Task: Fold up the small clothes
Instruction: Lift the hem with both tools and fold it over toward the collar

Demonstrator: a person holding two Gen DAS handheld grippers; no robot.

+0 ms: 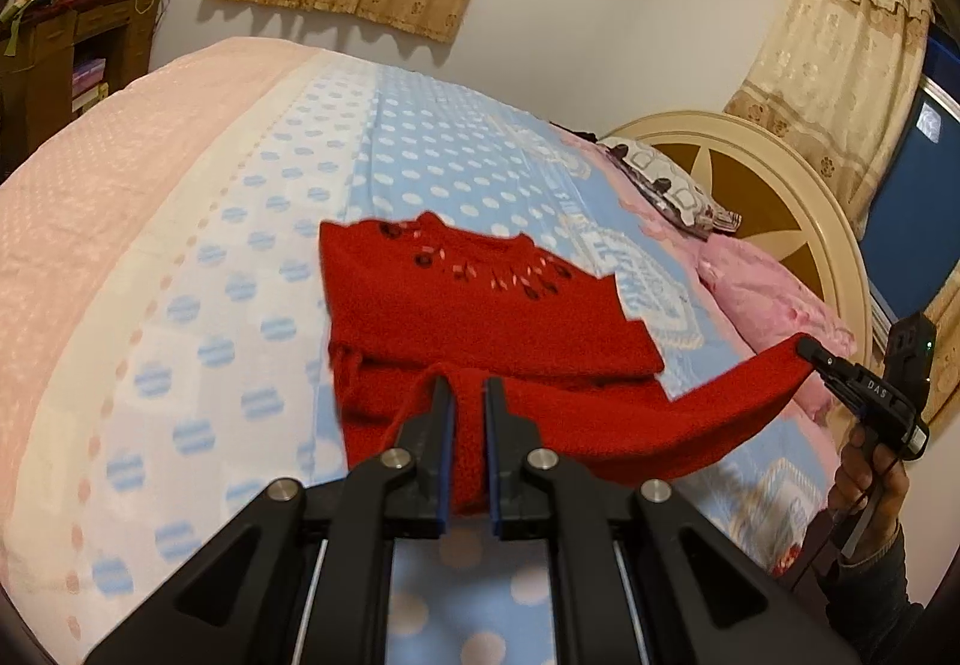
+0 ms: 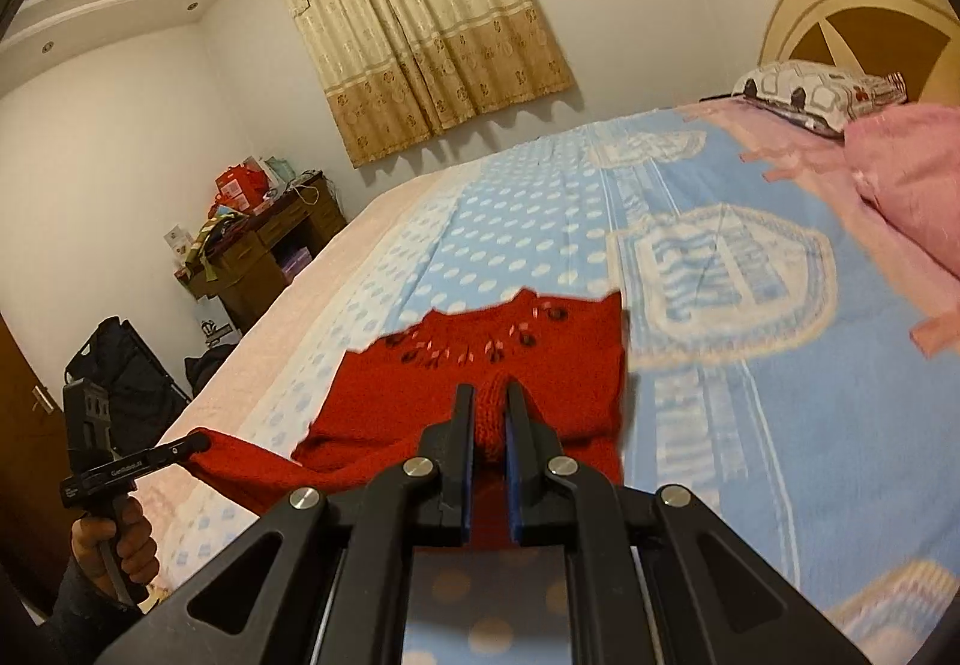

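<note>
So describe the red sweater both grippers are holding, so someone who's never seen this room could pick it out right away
On the large bed with the blue polka-dot blanket, look at the near edge, in front of the round cream headboard. The small red knitted sweater lies there, its hem pinched by the left gripper and right gripper. It is the only red garment, with dark beading at the collar.
</note>
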